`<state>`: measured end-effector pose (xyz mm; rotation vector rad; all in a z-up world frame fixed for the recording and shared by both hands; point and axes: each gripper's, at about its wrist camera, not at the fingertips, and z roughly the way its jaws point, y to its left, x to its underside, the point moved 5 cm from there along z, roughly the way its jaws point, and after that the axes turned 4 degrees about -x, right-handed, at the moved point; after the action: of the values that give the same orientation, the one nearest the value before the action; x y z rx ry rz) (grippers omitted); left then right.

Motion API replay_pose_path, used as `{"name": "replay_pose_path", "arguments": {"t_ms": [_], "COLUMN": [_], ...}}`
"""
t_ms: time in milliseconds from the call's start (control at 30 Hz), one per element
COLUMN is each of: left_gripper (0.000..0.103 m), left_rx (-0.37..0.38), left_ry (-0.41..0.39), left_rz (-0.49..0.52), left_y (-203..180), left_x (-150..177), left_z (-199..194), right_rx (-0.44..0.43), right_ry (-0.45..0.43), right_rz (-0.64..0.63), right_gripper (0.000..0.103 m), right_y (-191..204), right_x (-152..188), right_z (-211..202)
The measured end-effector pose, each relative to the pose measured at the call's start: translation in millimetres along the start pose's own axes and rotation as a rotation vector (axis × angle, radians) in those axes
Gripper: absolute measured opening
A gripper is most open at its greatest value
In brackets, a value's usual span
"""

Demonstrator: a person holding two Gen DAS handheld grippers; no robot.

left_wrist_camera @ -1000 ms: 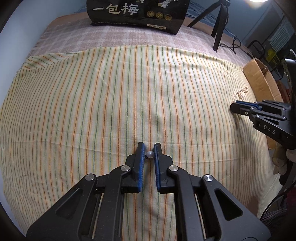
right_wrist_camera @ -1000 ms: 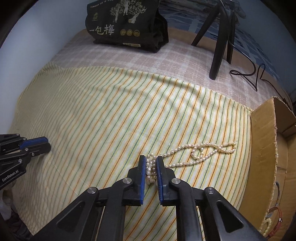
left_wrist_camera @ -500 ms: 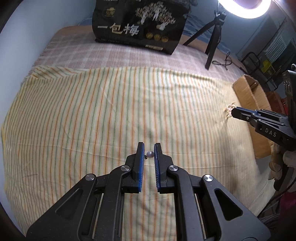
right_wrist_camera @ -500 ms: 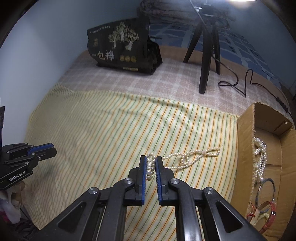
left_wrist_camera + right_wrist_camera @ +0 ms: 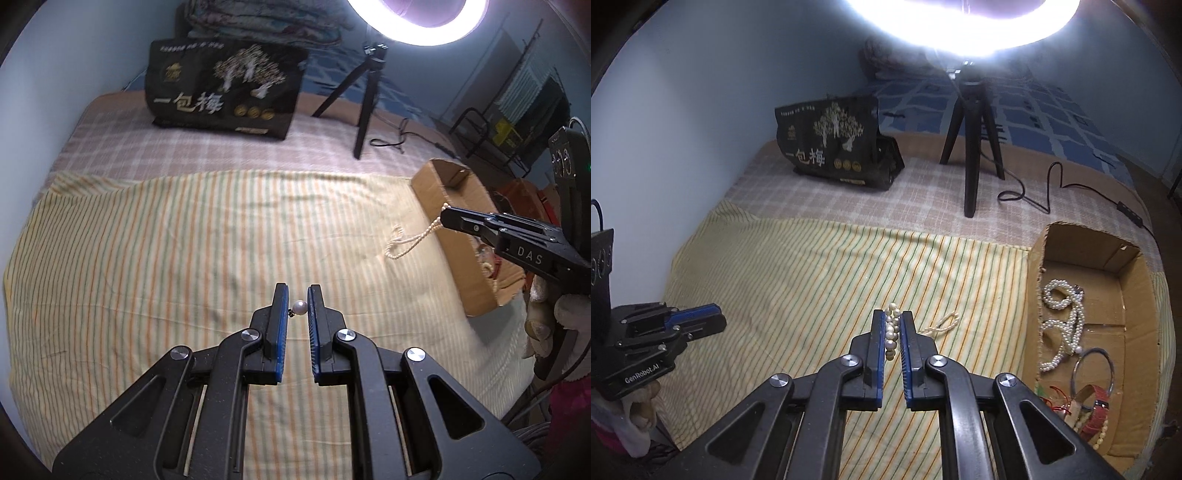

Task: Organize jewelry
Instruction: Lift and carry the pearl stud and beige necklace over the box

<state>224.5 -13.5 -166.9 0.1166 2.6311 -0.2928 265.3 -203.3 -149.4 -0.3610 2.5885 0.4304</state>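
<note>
Covering bed: striped cloth [image 5: 184,240]; cardboard box [image 5: 1134,295] beside; ring light [image 5: 424,22] behind.

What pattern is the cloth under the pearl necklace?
Yellow cloth with thin green and orange stripes; clearest in the right wrist view.

the left gripper [image 5: 298,295] is clamped nearly closed, angled downward. the right gripper [image 5: 892,323] matches, clamped too.

Cardboard box [image 5: 1137,306] right of striped cloth [image 5: 812,280]; bag [image 5: 834,147] and tripod [image 5: 971,147] behind, jewelry [image 5: 1063,325] inside box
</note>
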Motion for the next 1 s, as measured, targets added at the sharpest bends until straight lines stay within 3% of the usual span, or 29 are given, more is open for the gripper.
{"name": "replay_pose_path", "arguments": {"t_ms": [467,1000], "left_gripper": [0.008,0.008], "left_rx": [0.052,0.128], "left_ry": [-0.069,-0.129], "left_rz": [0.048,0.157], "left_y": [-49.0,-145.2], "left_x": [-14.3,-35.2], "left_z": [-24.6,-38.1], "right_rx": [-0.021,0.022], "right_ry": [-0.162,-0.287], "right_rz": [0.039,0.129], "right_gripper": [0.005,0.005], "right_y": [-18.6,-78.3], "right_x": [-15.7,-6.2], "right_z": [-85.8,-167.0]}}
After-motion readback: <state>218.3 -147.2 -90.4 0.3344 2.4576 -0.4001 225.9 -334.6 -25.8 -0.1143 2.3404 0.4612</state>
